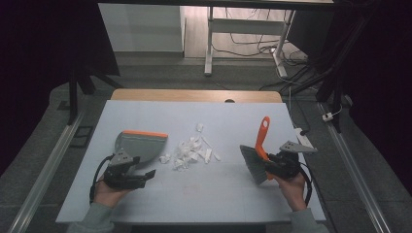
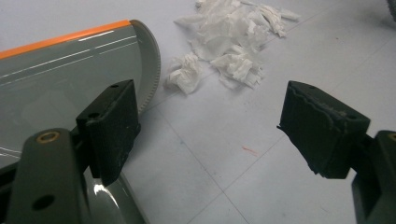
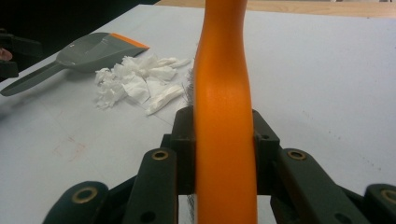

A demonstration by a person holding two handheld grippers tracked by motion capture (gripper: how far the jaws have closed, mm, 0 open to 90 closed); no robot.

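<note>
Paper scraps [image 1: 192, 151] lie between dustpan [image 1: 140, 145] and brush [image 1: 257, 155]

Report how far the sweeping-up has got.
Done: the right gripper is shut on the brush by its orange handle. In hand: the left gripper stands open beside the dustpan, not gripping it. Left: the paper scraps all lie on the table; none in the pan yet.
</note>
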